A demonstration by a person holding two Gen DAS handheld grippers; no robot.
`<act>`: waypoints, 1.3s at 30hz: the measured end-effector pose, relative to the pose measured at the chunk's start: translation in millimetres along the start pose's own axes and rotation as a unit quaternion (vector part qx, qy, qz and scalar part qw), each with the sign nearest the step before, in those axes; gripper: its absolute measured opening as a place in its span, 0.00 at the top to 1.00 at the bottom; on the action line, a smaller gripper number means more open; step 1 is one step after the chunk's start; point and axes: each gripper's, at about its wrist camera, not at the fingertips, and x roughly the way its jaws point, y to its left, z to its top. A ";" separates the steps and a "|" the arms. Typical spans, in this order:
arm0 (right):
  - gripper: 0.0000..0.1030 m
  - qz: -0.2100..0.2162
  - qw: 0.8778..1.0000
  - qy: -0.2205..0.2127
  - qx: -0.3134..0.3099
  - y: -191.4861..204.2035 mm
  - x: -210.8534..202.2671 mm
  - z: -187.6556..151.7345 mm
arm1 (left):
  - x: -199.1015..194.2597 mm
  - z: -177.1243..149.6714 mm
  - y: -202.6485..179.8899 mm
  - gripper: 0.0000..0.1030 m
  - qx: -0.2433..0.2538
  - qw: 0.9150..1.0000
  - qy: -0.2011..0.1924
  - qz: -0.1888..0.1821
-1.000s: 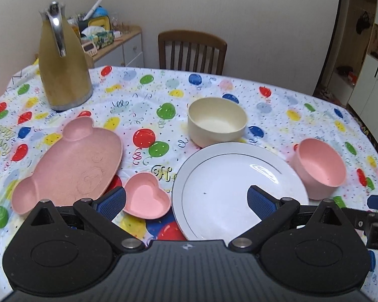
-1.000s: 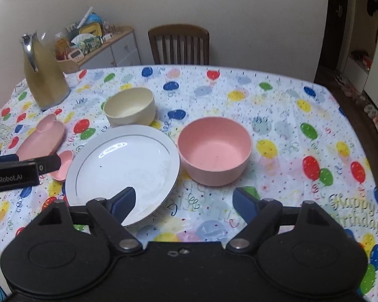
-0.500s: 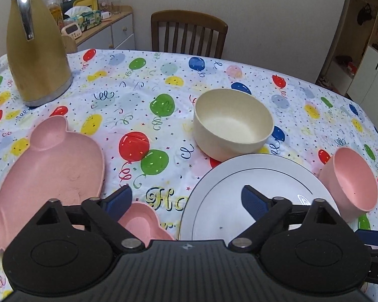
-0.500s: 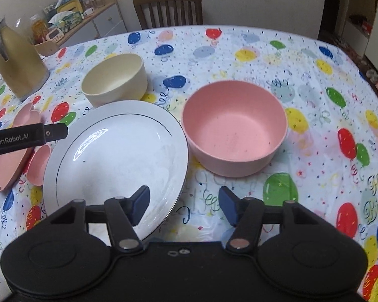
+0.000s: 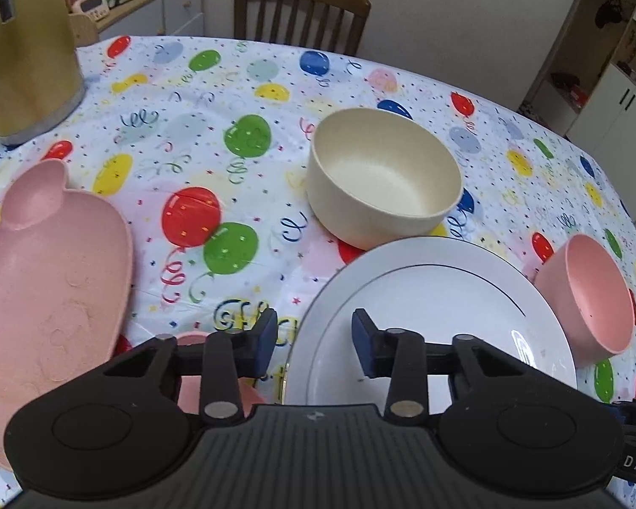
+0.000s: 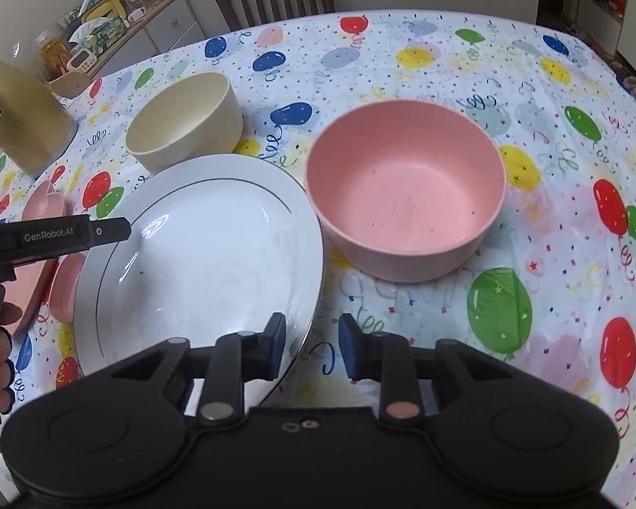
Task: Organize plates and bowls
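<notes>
The white plate [image 5: 436,297] is the landmark. The cream bowl [image 5: 383,174] sits just beyond it, nearly touching its far rim; the pink bowl [image 6: 407,186] stands just beside its right edge. On its left lie a small pink dish [image 6: 65,280] and, farther out, the pink shaped plate [image 5: 51,271], with a gold jug [image 5: 25,51] well beyond.

The left gripper [image 5: 313,339] straddles the plate's left rim and the right gripper [image 6: 311,345] its right rim, both sets of jaws closing with the rim between them, pads not yet pressing. A second ago both jaws were spread wide and farther back from the plate; the dishes have not shifted.

The balloon tablecloth [image 6: 551,127] right of the pink bowl lies open; the left side is crowded.
</notes>
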 end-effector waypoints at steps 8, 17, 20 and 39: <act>0.86 0.021 1.000 0.006 0.021 -3.1 2.2 0.7 | 3.2 5.4 5.3 0.75 -0.006 1.000 0.014 -0.014; 0.90 0.027 0.999 0.010 0.029 -4.9 2.3 2.3 | 6.3 9.5 15.3 0.83 -0.015 0.999 0.028 -0.031; 0.90 0.026 0.999 0.012 0.029 -5.2 1.9 2.6 | 5.8 9.9 16.5 0.84 -0.018 0.999 0.030 -0.034; 0.91 0.028 0.999 0.040 0.018 -14.5 -13.9 -9.4 | -18.0 -11.4 9.1 0.84 -0.015 0.996 0.056 -0.069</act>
